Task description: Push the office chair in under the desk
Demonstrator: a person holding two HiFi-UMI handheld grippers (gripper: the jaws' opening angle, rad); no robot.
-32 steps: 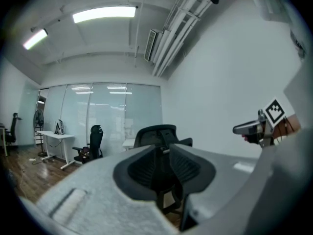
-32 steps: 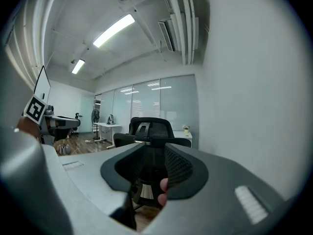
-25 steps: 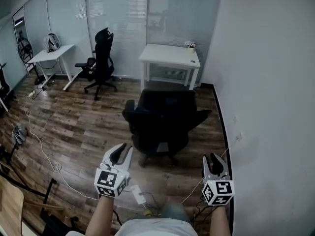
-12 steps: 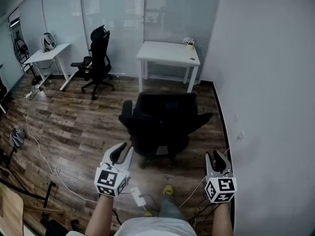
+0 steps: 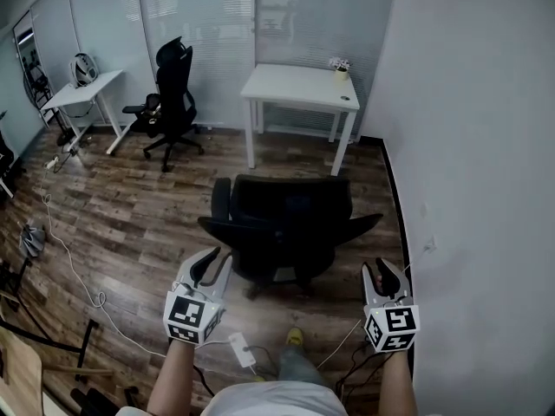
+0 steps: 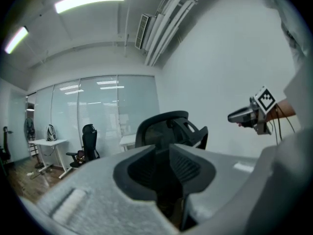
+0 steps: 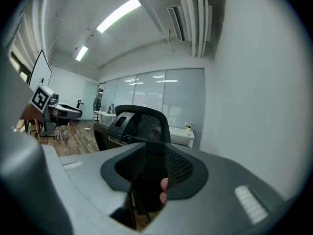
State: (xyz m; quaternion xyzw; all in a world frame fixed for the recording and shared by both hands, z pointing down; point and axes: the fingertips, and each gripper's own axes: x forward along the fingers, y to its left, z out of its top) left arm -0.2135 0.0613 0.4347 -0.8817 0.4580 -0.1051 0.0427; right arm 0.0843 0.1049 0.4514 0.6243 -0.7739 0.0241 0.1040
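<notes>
Your left gripper (image 5: 215, 263) and right gripper (image 5: 383, 272) share one build: a pale grey moulded body ending in two black-lined jaws. Behind each sits a white marker cube, the left cube (image 5: 188, 317) and the right cube (image 5: 390, 328), with bold black square patterns on its faces. Up close, the pads (image 6: 186, 166) are black and finely ribbed, set in rounded black surrounds. You wear a white top (image 5: 260, 399), a grey trouser leg (image 5: 299, 367) and a yellow shoe (image 5: 296, 335).

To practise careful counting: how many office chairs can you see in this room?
2. One office chair stands mid-floor, short of the white desk; the other chair is at the back left. A dark shape at the left edge may be a third.
</notes>
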